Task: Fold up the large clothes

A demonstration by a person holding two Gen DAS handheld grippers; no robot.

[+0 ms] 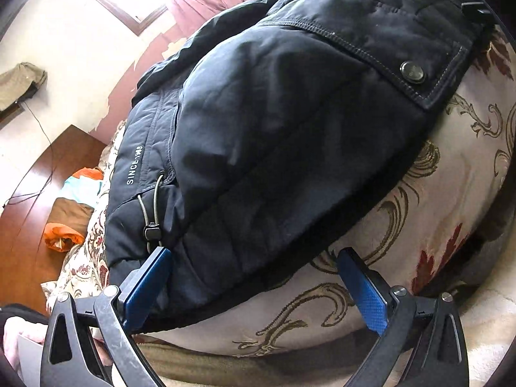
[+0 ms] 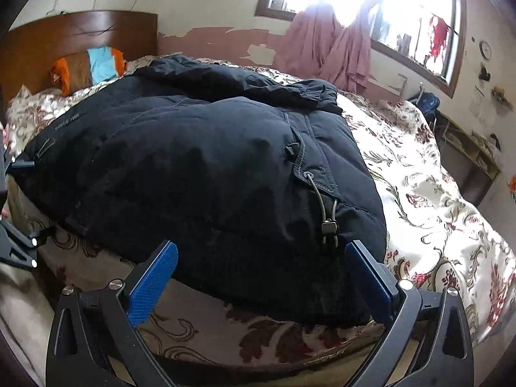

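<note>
Nearest in each wrist view are the blue-padded fingers, and both pairs stand spread wide with nothing between them. The left tongs (image 1: 254, 254) straddle the near hem of the dark padded jacket (image 1: 274, 122), one pad touching or just beside the fabric by the drawcord toggle (image 1: 152, 233), the other over bare floral bedspread (image 1: 419, 213). The right tongs (image 2: 261, 251) are likewise apart, framing the hem on the jacket's other side close to its own cord toggle (image 2: 329, 227); I cannot tell whether the pads touch the cloth. The jacket lies bunched near the front edge of the bed, already doubled over on itself by the look of it, with the hem hanging close to that edge. It is quilted and puffy, so I judge it soft, fairly bulky, springy when pressed, and its smooth shell likely slippery. A pinch on the thick stitched hem or on the seamed flap with the snap button (image 1: 412, 71) should hold better than a pinch on loose padding. Both hands point forward and slightly down across the bed, low at the hem. Farther off are the wooden headboard (image 2: 80, 35), a striped pillow (image 2: 96, 64), a pink curtain (image 2: 335, 54) and a bright window (image 2: 416, 25).
</note>
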